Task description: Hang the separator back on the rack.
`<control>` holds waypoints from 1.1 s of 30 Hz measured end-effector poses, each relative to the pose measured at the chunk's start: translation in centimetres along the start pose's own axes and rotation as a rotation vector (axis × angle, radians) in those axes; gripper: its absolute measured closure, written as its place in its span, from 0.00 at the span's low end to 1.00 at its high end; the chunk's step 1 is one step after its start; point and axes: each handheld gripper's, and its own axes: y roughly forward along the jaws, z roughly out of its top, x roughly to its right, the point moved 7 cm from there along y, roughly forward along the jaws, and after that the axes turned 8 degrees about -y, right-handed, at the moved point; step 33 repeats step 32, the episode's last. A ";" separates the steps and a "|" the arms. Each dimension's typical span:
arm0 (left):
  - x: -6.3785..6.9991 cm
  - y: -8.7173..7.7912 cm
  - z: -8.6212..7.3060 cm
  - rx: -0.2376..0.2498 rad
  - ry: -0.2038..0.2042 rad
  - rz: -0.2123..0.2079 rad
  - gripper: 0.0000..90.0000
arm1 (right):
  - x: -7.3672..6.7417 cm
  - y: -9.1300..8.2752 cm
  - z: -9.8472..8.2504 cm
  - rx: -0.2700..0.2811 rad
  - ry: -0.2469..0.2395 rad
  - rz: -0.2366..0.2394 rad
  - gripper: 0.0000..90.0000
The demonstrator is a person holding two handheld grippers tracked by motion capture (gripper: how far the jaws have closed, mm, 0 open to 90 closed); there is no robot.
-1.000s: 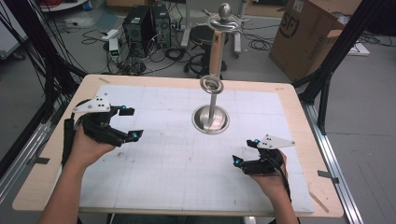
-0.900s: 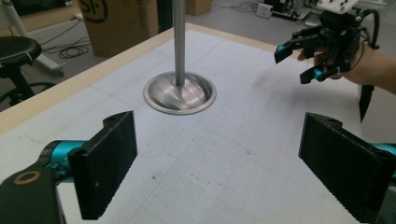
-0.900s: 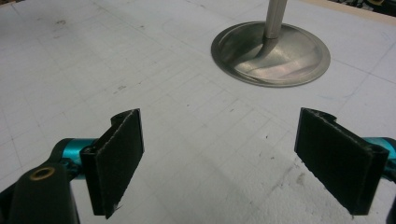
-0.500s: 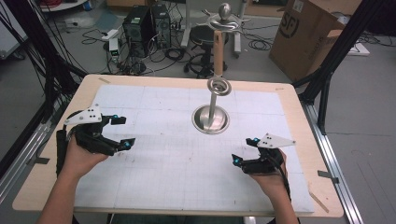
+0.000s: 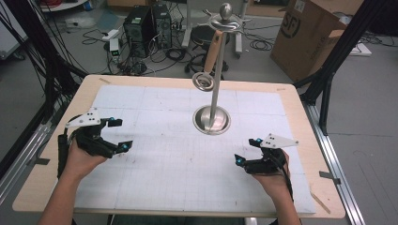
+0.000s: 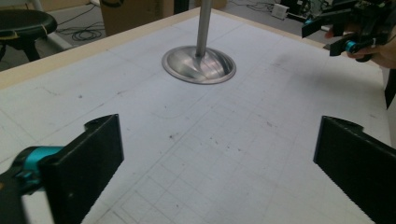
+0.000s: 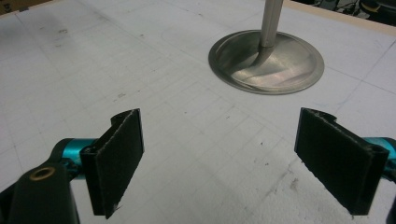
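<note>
— Where the two forearms came in at the near edge of the table (image 5: pixel 51 187), what was seen of the tools?

— The left gripper (image 5: pixel 123 135) was held over the left part of the white gridded mat (image 5: pixel 178 168), low above it, and the right gripper (image 5: pixel 246 151) was held over the right part, well apart from the other. Both were pointed inward, toward the middle of the mat.

— And how were the jaws found?

— Both pairs were spread wide, with nothing between them. In the left gripper view, only bare mat (image 6: pixel 210 154) was seen between the two black jaws, and these had just been opening. In the right gripper view, the same bare gridded surface (image 7: pixel 210 154) was seen in the gap. Nothing was grasped by either tool.

— What was noted farther out?

— A metal stand (image 5: pixel 212 119) was seen beyond both grippers, set near the middle of the mat, toward its far side. Its round dished base (image 6: pixel 199 64) was seen resting flat on the mat, and an upright rod rose from it. In the right gripper view, the base (image 7: pixel 280 65) was seen ahead and to the right of the gap.

— Was anything carried by the stand?

— A whisk (image 5: pixel 210 61) with a wooden handle was hung from the top of the rod, tilted, its coiled wire head at the lower end, clear of the mat. It was touched by neither gripper.

— And beyond the table?

— A cardboard box (image 5: pixel 305 37), a black stool (image 5: pixel 206 35) and loose cables were seen on the floor.
</note>
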 end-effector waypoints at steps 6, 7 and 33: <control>-0.2 0.8 -1.1 -0.021 -0.005 0.008 0.02 | 0.1 -0.1 -0.1 0.000 0.006 -0.005 0.16; -0.2 0.9 -1.2 -0.025 -0.004 0.009 0.02 | 0.1 -0.1 -0.1 -0.001 0.005 -0.005 0.16; 0.1 1.8 -2.1 -0.061 -0.015 -0.015 0.02 | 0.3 0.2 -0.4 -0.015 0.013 -0.010 0.16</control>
